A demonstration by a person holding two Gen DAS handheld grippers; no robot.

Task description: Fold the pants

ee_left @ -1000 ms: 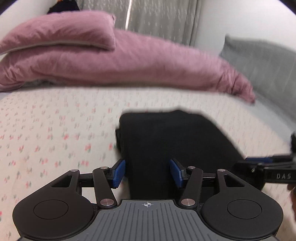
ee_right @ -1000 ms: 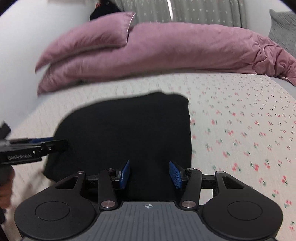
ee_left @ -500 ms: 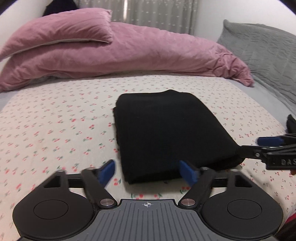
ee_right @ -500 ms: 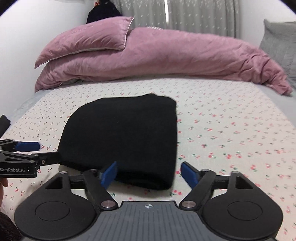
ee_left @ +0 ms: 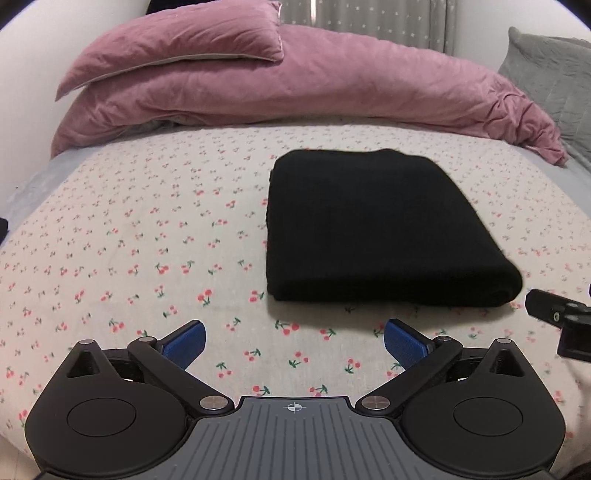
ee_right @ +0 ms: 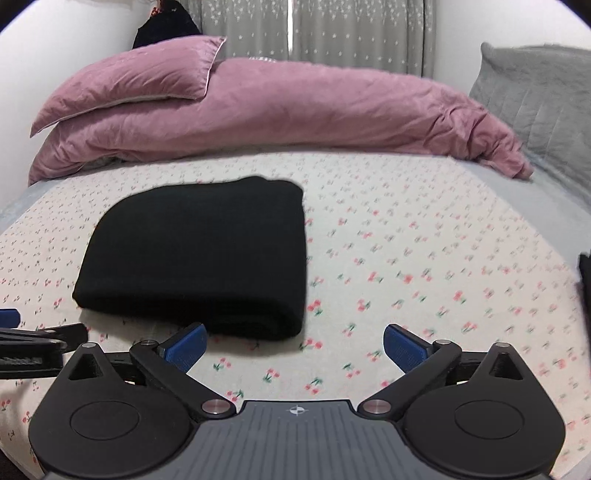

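Observation:
The black pants lie folded into a thick rectangle on the cherry-print bedsheet. My left gripper hovers just short of the pants' near edge, its jaws opening wide with only sheet between the blue pads. In the right wrist view the same folded pants lie ahead and to the left. My right gripper is back from the pants' near right corner, jaws opening, with nothing between them. Part of the other gripper shows at the edge of each view.
A pink pillow rests on a rolled pink duvet along the far side of the bed. A grey quilted cushion leans at the right. Grey star-print curtains hang behind. Patterned sheet stretches left and right of the pants.
Both grippers have let go of the pants, spread their jaws from about half to wide, and pulled back toward the near edge. The folded pants stay put on the sheet.

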